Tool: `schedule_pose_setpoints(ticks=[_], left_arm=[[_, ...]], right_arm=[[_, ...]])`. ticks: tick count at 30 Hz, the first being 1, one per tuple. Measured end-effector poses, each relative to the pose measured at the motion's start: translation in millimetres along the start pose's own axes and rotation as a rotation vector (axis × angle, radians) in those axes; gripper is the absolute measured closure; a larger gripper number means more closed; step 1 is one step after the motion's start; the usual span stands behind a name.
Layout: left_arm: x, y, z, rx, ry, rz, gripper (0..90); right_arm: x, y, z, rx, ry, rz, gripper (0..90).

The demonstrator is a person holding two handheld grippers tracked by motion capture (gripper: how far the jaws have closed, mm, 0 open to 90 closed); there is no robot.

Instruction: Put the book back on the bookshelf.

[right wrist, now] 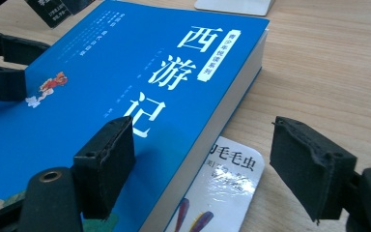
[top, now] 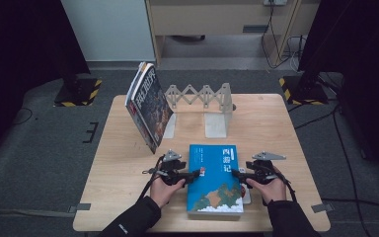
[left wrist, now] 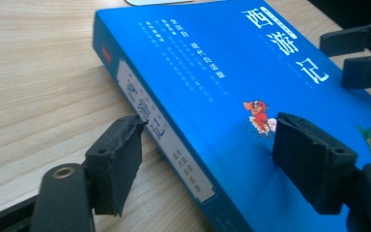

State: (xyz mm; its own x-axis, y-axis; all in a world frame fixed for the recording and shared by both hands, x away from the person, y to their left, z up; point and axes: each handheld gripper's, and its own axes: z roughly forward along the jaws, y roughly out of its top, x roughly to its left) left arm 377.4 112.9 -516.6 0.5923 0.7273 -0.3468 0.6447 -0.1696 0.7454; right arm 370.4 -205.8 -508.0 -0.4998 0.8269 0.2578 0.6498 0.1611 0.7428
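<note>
At lower centre, the left gripper point(top: 197, 174) and right gripper point(top: 236, 173) stood wide, straddling opposite edges of the blue book point(top: 214, 178) on the table point(top: 123, 163), neither clamped.

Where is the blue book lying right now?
In the high view the blue book lies flat at the table's near edge, between the left hand-held gripper and the right hand-held gripper, in front of the grey bookend rack.

Desk point(top: 123, 163): light wood grain, set on grey floor.
Blue book point(top: 214, 177): laid flat near the front edge.
Thin booklet point(right wrist: 222, 193): lain under the blue book's edge.
Bookend rack point(top: 205, 101): stood at the back.
Magazine point(top: 148, 106): leaned tilted against the rack's left end.
</note>
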Motion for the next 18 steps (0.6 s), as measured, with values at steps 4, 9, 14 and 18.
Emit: schedule_pose_setpoints(ticks=[4,9,14,18], left_arm=[[2.5,-1.2,4.7,-0.001,-0.031,-0.023,22.9],[3.6,-3.9,10.9,-0.018,-0.053,-0.055,18.6],[6.6,-5.0,14.0,-0.027,-0.067,-0.067,15.6],[8.4,-5.9,17.5,-0.035,-0.075,-0.084,12.7]], right_arm=[[0.3,-0.7,2.6,0.000,0.013,0.015,23.3],[0.5,-2.0,6.0,0.000,0.034,0.049,22.8],[0.7,-2.3,8.0,-0.004,0.042,0.057,22.8],[1.0,-2.7,9.8,-0.006,0.052,0.070,22.7]])
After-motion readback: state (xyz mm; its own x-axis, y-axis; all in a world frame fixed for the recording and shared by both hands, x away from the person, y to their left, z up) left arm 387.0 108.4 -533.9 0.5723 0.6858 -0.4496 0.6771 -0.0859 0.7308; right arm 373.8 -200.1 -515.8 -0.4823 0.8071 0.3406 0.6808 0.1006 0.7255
